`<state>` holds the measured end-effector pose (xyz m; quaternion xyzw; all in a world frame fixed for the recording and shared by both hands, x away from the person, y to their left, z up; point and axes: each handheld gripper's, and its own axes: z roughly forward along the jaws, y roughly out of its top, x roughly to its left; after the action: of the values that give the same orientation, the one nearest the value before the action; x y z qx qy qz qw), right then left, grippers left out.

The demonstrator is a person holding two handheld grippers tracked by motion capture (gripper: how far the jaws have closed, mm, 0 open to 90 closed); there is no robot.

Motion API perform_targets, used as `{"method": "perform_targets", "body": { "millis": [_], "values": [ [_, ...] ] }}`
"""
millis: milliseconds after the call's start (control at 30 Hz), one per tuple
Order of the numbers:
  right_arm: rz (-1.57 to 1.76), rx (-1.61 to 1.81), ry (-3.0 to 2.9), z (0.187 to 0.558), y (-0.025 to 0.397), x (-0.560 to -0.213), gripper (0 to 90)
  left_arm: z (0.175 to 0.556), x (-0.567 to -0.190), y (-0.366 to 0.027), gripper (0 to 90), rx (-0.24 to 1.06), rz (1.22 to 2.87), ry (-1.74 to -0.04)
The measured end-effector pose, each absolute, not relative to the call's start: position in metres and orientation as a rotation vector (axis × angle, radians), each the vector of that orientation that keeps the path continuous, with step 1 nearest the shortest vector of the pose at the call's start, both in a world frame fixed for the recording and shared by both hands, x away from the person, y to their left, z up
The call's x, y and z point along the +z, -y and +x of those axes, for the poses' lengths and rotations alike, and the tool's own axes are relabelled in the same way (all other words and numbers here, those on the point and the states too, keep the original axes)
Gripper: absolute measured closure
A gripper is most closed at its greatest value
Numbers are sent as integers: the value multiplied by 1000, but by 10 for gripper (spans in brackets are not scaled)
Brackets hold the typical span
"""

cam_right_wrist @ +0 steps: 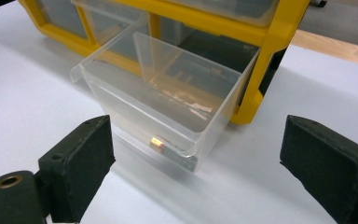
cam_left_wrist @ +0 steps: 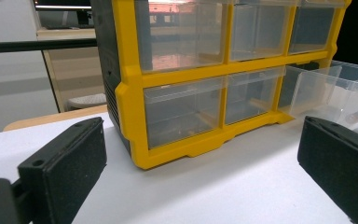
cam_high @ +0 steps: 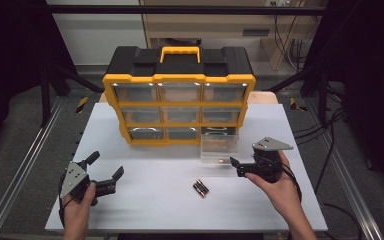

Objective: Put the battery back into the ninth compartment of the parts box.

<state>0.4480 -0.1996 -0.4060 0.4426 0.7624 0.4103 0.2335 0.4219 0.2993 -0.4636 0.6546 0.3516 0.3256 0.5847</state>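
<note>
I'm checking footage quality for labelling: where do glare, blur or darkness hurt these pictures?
High view: glare whitens the top drawer fronts of the organizer, and the surroundings are dark. Left gripper view: the near jaws are soft, and a reddish reflection crosses one upper drawer. Right gripper view: the pulled-out drawer is sharp, with faint reflections.

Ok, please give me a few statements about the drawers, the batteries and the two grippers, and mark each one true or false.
1. The bottom right drawer of the yellow cabinet is pulled out. True.
2. Two batteries lie on the white table, in front of the cabinet. True.
3. The left gripper holds a battery. False: its jaws stand wide apart with nothing between them.
4. The right gripper is shut on the drawer's front wall. False: its jaws are open, just in front of the drawer.
5. One battery already lies inside the pulled-out drawer. True.
6. All nine drawers are pushed in. False: one sticks out.
</note>
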Motion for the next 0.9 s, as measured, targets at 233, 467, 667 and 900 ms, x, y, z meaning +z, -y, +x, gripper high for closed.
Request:
{"method": "perform_targets", "body": {
  "millis": [233,467,667,900],
  "values": [
    [1229,1119,-2133,443,195,-414,94,422,-463,-300,8,760,1526,-818],
    [1239,1095,-2184,439,188,-425,99,421,-463,-299,8,761,1526,-816],
    [1227,1083,-2222,435,180,-432,104,421,-463,-300,8,762,1523,-817],
    [1237,1083,-2248,433,172,-436,96,421,-463,-300,8,764,1523,-816]
  ]
}}
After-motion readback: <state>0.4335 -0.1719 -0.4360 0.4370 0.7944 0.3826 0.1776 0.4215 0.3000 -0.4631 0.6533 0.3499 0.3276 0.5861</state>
